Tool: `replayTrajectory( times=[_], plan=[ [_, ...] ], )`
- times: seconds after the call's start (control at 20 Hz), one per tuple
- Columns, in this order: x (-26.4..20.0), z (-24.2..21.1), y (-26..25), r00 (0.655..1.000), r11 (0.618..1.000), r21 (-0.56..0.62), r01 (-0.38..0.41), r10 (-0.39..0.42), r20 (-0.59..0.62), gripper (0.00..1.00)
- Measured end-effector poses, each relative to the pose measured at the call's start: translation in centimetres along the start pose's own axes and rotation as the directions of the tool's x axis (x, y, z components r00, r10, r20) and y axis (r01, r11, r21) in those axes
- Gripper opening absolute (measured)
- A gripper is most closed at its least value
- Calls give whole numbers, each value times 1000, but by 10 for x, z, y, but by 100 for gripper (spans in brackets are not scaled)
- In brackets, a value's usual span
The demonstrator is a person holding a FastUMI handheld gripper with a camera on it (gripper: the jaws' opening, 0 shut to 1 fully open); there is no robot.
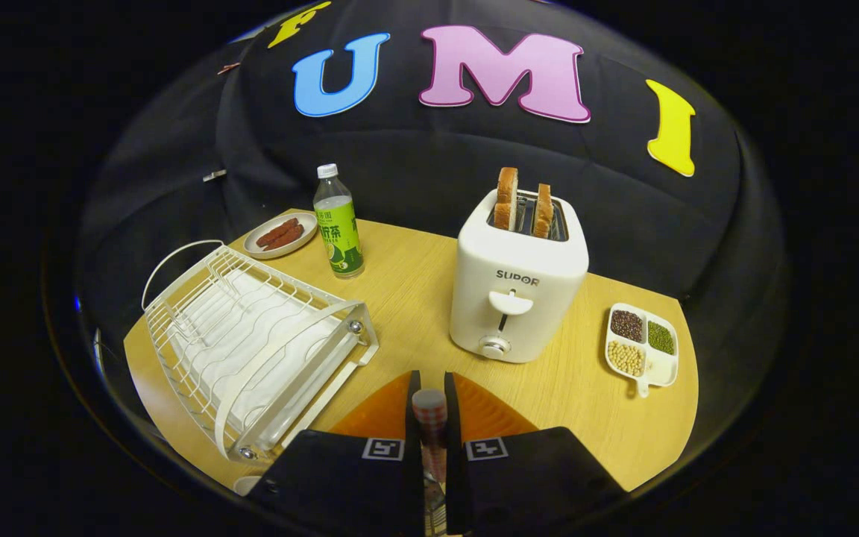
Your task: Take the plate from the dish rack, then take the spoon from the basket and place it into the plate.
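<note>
- Pinching the spoon [430,418] by its checkered handle, I am keeping both fingers of my claw [430,391] pressed on it; the handle end is poking up between the fingertips.
- I am hovering over the bench [414,298], with the toaster [517,287] at about one o'clock beyond the fingers and the dish rack [250,347] at about ten o'clock.
- The rack is looking empty of any plate, and a pale rim [247,485] at about seven o'clock, under my claw, may be the plate; I cannot tell for sure.
- Risk, as I judge it: the thin handle is slipping or swinging in my grip if I tilt quickly.
- Lowering blind toward a half-hidden plate, I could be dropping the spoon onto the bench instead, or clipping the rack's handle.
</note>
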State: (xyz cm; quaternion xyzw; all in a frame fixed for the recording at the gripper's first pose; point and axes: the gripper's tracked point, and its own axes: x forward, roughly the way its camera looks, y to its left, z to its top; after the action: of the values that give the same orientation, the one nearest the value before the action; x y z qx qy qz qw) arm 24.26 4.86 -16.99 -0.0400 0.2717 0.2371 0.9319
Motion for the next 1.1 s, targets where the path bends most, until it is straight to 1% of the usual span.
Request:
replayTrajectory(
  times=[0.2, 0.35, 0.5, 0.7, 0.85, 0.95, 1.1],
  plan=[
    [-14, 25, -9, 998, 998, 58, 13, -16, 60, 15],
    [-20, 32, -11, 999, 998, 56, 10, -13, 52, 15],
    [-39, 53, -8, 995, 998, 65, -7, 1, 97, 15],
    [-74, 76, 8, 989, 995, 67, -77, 67, 134, 15],
    [-104, 75, 37, 981, 986, 76, -146, 134, 141, 15],
    [-122, 64, 54, 974, 979, 64, -195, 186, 126, 15],
    [-140, 26, 87, 962, 960, 73, -271, 266, 64, 15]
  ],
)
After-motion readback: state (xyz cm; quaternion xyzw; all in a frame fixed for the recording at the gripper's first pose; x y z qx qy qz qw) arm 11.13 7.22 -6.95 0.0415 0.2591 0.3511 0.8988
